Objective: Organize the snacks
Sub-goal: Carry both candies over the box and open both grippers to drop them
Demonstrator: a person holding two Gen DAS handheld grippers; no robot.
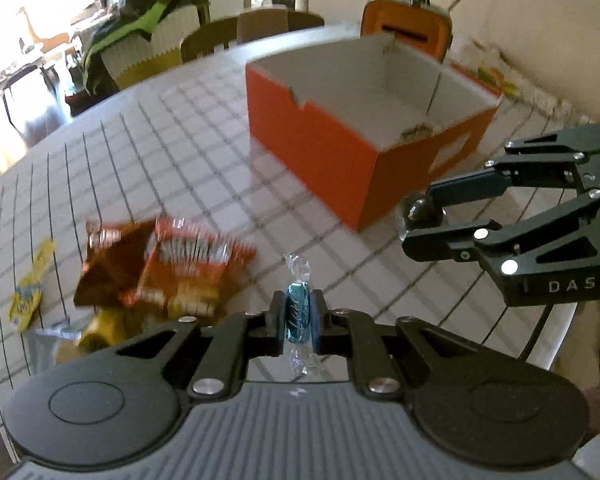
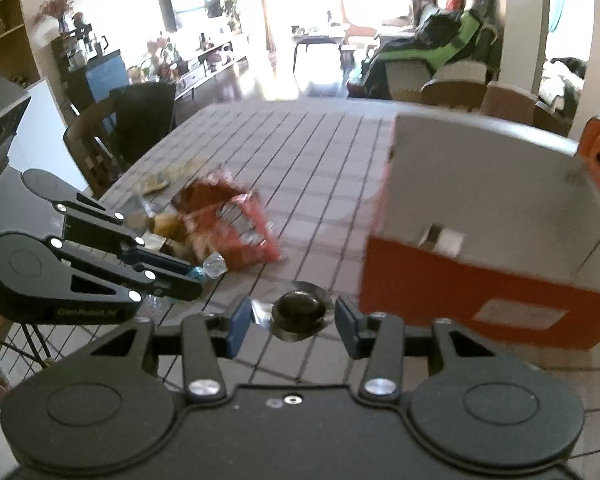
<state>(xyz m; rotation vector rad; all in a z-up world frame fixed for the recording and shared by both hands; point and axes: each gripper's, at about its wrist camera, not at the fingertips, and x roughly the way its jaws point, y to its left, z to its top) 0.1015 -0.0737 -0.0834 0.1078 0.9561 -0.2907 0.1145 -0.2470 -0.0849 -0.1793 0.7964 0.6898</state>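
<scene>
left claw point(image 1: 296, 320): clamped tight on a teal twist-wrapped candy point(image 1: 297, 312), pinched across its middle, clear wrapper ends sticking out above and below the pads.

right claw point(image 2: 296, 320): jaws fairly narrow, holding a dark round sweet in a clear wrapper point(image 2: 299, 312) – the pads looked to be on the wrapper edges more than on the sweet itself, so not the firmest hold imo.

box point(image 1: 364, 140): orange outside, white inside, open top, looked empty – it sat on the checked counter point(image 1: 180, 168) just ahead of both claws.

leftover pile: 2 red-orange snack bags point(image 1: 168, 268) plus a small yellow packet point(image 1: 26, 300), well to the left of the box.

step in hand: I'd guess carrying both sweets over to the box.

how to do it well: clear the near wall before going forward, then let go low inside so nothing bounces out.

watch for: both claws were close together, so send 1 in at a time; the right one should go gently so the wrapper doesn't slip.
</scene>
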